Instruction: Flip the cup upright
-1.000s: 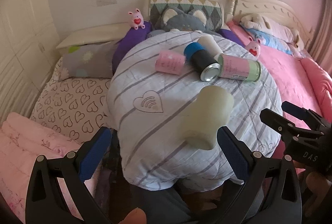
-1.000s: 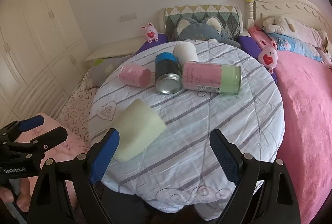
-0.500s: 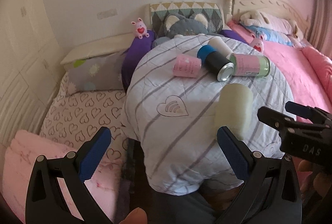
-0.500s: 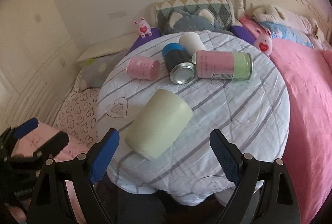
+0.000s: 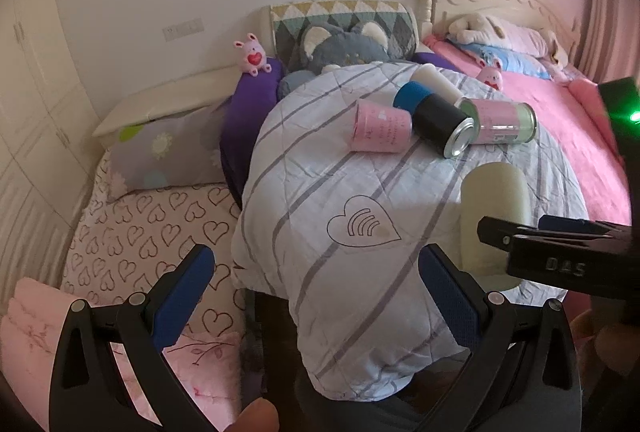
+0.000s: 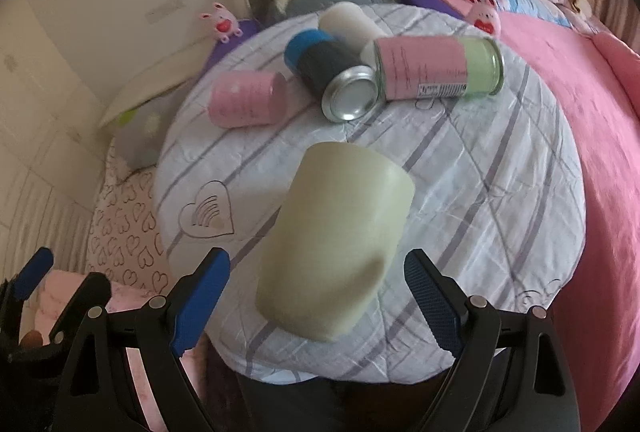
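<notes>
Our right gripper (image 6: pixel 316 288) reaches in low over the near edge of a round table (image 6: pixel 500 199) draped in a striped white quilt, its blue-padded jaws spread wide and clamping nothing. Between those parted jaws lies the pale cream cup (image 6: pixel 336 244), tipped on its side on the quilt, its closed base pointing away from us and its near end just ahead of the pads; we see a gap between each pad and the cup wall.

Our left gripper (image 5: pixel 316 296) hangs off to the left of the table, also spread wide and empty, aimed across the quilt's hanging edge. From there the cup (image 5: pixel 494 220) sits ahead and to the right of the jaws, partly hidden by the black body of the right gripper (image 5: pixel 568 252) crossing in front of it.

Beyond the cup, farther from both tools, a cluster of containers lies toppled: a pink-and-green can (image 6: pixel 438 67), a black can with a blue cap (image 6: pixel 328 71) touching it, a pink cup (image 6: pixel 248 99) to the left, apart from the black can, and a white cup (image 6: pixel 348 21) behind them.

Past the table, a pink bed (image 6: pixel 560 91) runs along the right, with a grey plush cushion (image 5: pixel 340 43) and a small pink bunny toy (image 5: pixel 252 53) by the wall.
</notes>
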Demonstrator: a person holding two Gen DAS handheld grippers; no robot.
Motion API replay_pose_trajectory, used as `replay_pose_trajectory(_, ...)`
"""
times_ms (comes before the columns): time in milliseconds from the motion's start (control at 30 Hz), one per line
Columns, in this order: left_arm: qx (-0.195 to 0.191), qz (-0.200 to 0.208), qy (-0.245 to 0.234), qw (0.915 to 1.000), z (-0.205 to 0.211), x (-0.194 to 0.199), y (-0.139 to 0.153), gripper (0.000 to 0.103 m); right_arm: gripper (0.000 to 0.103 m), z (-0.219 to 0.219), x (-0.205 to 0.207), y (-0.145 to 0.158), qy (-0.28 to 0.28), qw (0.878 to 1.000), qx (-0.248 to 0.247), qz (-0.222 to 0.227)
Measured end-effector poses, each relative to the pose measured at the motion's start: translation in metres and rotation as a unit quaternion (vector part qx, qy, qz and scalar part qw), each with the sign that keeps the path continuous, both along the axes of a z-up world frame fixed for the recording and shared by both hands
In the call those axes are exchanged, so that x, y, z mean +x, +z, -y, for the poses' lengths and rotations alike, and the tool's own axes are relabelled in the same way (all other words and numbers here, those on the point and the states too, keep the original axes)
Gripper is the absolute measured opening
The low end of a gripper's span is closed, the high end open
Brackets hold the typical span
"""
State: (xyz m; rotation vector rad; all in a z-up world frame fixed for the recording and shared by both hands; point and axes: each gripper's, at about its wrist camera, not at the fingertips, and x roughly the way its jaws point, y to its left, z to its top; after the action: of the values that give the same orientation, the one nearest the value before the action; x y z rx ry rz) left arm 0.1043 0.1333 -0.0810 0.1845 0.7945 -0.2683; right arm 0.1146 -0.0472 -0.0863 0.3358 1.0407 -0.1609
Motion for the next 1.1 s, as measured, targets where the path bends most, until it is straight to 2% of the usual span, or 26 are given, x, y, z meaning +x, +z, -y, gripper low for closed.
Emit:
replay_pose_trajectory(100, -0.003, -0.005, -0.005, 1.0000, 0.000, 0.006, -0.009, 0.103, 0.090, 0.004, 0.006, -0.017, -0.022, 0.999, 0.002, -0.026)
replay_pose_trajectory(367, -0.011, -0.023, -0.003, 0.9997, -0.003, 0.015, -0.024, 0.103, 0.090, 0.008, 0.019, -0.033, -0.041, 0.998, 0.026, -0.051)
replay_pose_trajectory(533, -0.011, -0.028, 0.001, 0.9995, -0.003, 0.017, -0.026, 0.103, 0.090, 0.007, 0.029, -0.034, -0.035, 0.998, 0.027, -0.055)
replay_pose_trajectory(600, -0.009, -0.028, 0.000, 0.9996, -0.001, 0.017, -0.026, 0.103, 0.084, 0.009, 0.026, -0.035, -0.033, 0.997, 0.024, -0.061)
replay_pose_trajectory(700, -0.007, -0.030, -0.001, 0.9995, 0.002, 0.017, -0.027, 0.103, 0.084, 0.015, 0.027, -0.036, -0.032, 0.997, 0.040, -0.064)
replay_pose_trajectory(1000, 0.006, -0.035, 0.013, 0.9993, 0.008, 0.017, -0.025, 0.103, 0.083, 0.024, 0.028, -0.031, 0.009, 0.998, 0.058, -0.037)
replay_pose_trajectory(1100, 0.012, -0.034, 0.022, 0.9991, 0.010, 0.015, -0.023, 0.103, 0.083, 0.028, 0.022, -0.024, 0.033, 0.999, 0.026, -0.006)
